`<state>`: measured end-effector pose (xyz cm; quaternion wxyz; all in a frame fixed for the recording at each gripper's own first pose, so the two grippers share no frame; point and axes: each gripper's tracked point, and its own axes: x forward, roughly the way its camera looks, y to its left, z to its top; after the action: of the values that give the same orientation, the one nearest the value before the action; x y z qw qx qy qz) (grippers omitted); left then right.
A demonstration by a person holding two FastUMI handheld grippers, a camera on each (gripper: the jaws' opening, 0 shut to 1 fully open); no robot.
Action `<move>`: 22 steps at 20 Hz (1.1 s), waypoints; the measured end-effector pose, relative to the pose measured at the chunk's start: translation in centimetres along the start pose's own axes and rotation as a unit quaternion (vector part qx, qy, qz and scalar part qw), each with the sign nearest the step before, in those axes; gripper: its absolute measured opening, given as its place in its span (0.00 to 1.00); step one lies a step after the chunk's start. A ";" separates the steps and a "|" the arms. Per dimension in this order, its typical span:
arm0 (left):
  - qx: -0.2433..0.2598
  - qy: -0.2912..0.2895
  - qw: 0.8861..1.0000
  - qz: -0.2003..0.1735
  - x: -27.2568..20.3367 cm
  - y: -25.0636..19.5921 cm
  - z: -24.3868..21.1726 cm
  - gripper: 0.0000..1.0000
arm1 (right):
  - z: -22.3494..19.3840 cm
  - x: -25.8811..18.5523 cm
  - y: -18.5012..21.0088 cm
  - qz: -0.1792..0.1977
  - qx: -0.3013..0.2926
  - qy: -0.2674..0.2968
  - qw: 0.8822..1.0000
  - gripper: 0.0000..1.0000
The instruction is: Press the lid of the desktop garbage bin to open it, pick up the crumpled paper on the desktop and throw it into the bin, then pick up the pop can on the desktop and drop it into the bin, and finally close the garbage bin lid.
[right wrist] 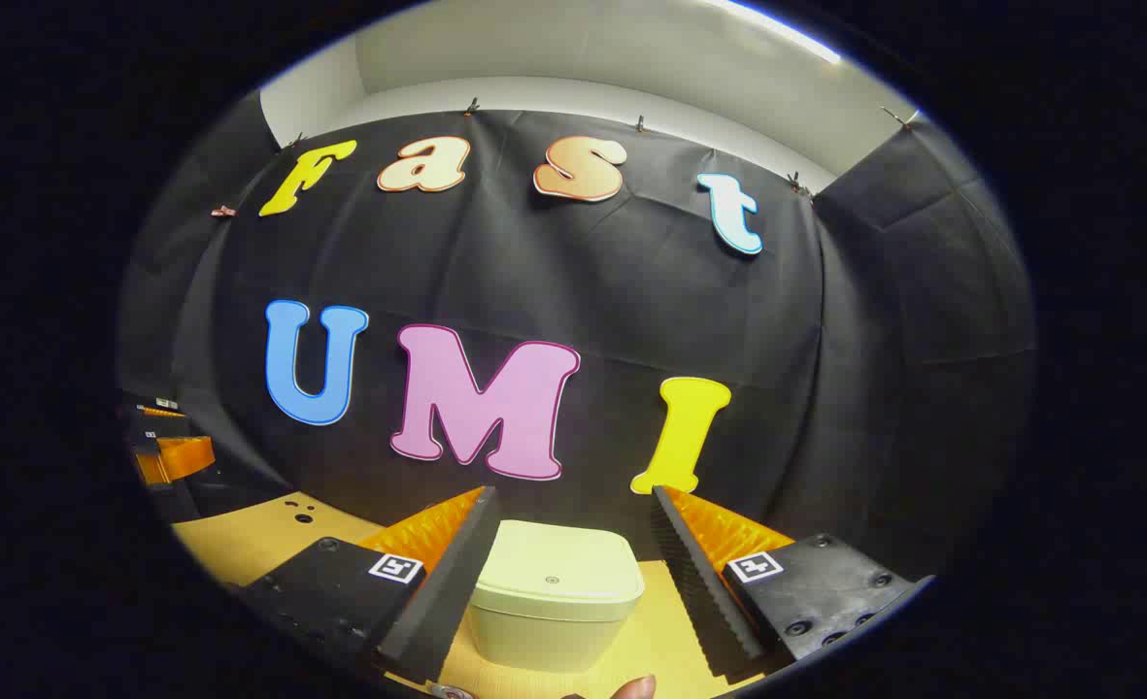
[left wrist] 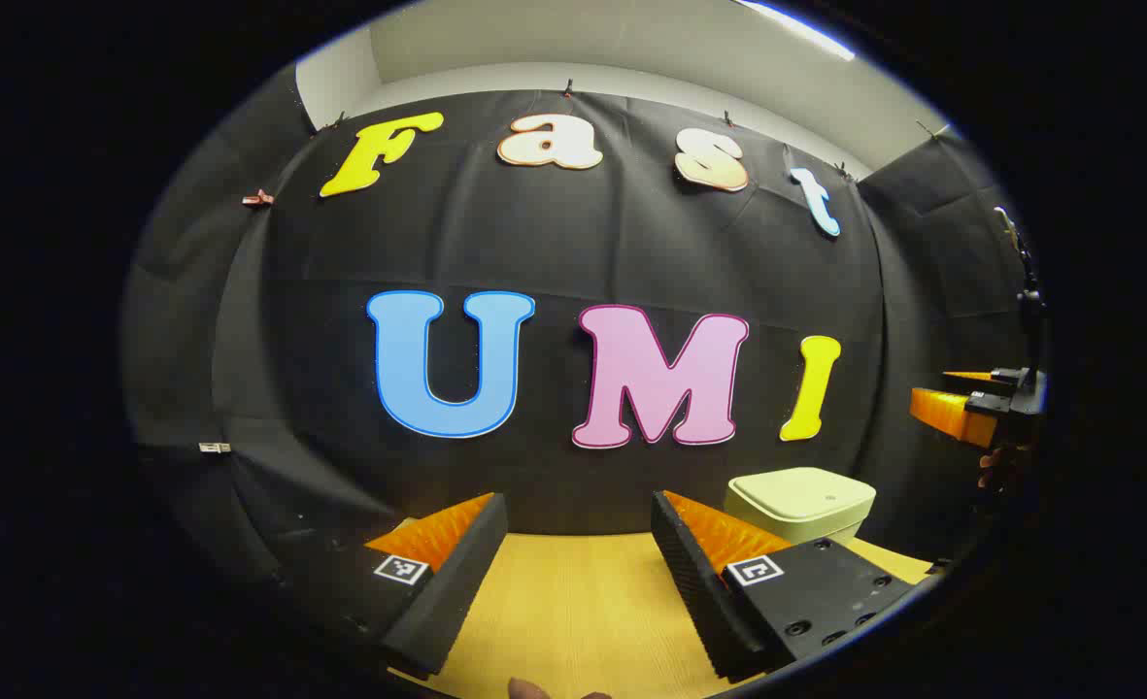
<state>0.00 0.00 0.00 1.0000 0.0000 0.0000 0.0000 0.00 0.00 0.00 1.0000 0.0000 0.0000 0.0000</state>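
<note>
A small pale-green garbage bin (right wrist: 554,592) with its lid down stands on the wooden table, straight ahead of my right gripper (right wrist: 573,573), whose fingers stand wide apart with nothing between them. In the left gripper view the same bin (left wrist: 799,503) sits at the right, behind the right-hand finger. My left gripper (left wrist: 578,563) is open over bare tabletop. The right gripper (left wrist: 971,408) also shows far off at the right edge of the left gripper view, held up in the air, with a bit of the hand below it.
The wooden tabletop (left wrist: 573,612) runs back to the black cloth wall. In the right gripper view the left gripper (right wrist: 170,451) shows at the left edge, near a few small holes (right wrist: 296,510) in the table.
</note>
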 end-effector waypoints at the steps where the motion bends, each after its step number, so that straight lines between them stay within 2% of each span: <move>1: 0.000 -0.001 1.000 0.001 -0.1 0.0 0.1 0.96 | 0.0 0.1 0.1 -0.001 -0.002 0.000 1.000 0.98; 6: 0.004 0.002 1.000 -0.006 0.0 -0.1 -0.3 0.96 | 0.1 0.3 0.1 -0.007 -0.007 -0.002 1.000 0.98; 19: 0.003 0.003 1.000 -0.006 1.1 0.1 -0.6 0.96 | -1.0 1.2 1.5 0.020 0.002 0.021 1.000 0.96; 21: 0.003 0.005 1.000 -0.007 1.4 0.1 -0.7 0.96 | -1.3 1.3 2.0 0.033 0.013 0.032 0.999 0.88; 22: 0.003 0.005 1.000 -0.007 1.3 0.1 -0.8 0.96 | -1.4 1.4 2.0 0.037 0.013 0.034 0.999 0.62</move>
<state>1.29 0.09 -0.85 1.0000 0.0026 0.0053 -0.0075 1.44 1.95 -1.41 0.9986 0.0133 0.0342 0.0370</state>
